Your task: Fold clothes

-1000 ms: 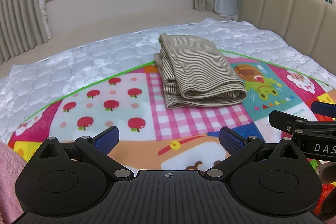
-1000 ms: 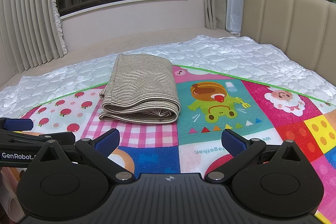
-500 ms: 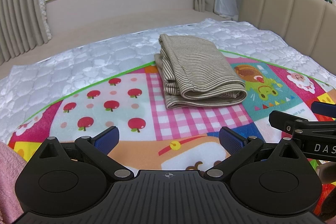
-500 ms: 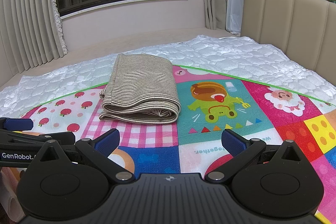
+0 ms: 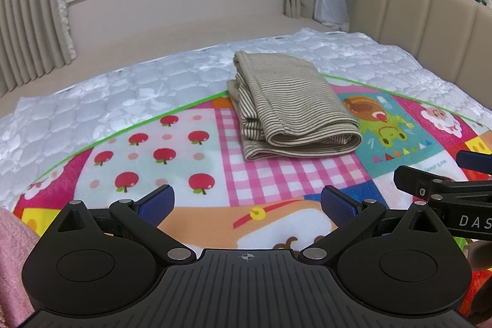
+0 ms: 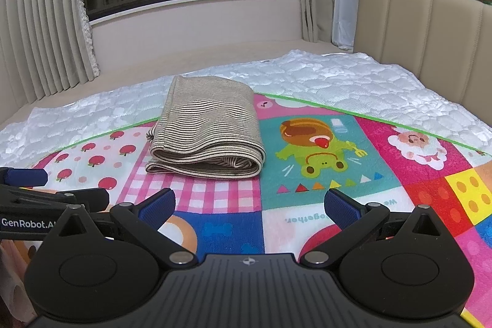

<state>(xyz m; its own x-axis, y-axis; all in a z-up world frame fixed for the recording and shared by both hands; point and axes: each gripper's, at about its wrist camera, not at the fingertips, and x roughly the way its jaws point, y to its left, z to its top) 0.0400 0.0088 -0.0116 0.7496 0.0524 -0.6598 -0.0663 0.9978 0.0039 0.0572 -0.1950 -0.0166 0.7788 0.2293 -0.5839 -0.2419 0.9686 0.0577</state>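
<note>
Left wrist view: left tool (image 5: pixel 247 202) spread wide, empty; striped garment (image 5: pixel 292 109) folded on the play mat (image 5: pixel 160 156), ahead of the tips.
Right wrist view: right tool (image 6: pixel 249 203) spread wide, empty; garment (image 6: pixel 209 128) folded, ahead-left, untouched.

A bed carries everything: its white quilted cover (image 5: pixel 129 100) is overlaid by a bright patchwork play mat (image 5: pixel 172 152) edged in green. Straight ahead of the left gripper (image 5: pixel 246 205), well beyond its fingertips, a folded striped garment (image 5: pixel 292 109) lies across the mat's far edge, its far end on the quilt. From the right gripper (image 6: pixel 249 206) it (image 6: pixel 209 131) sits ahead and slightly to the left.
</note>
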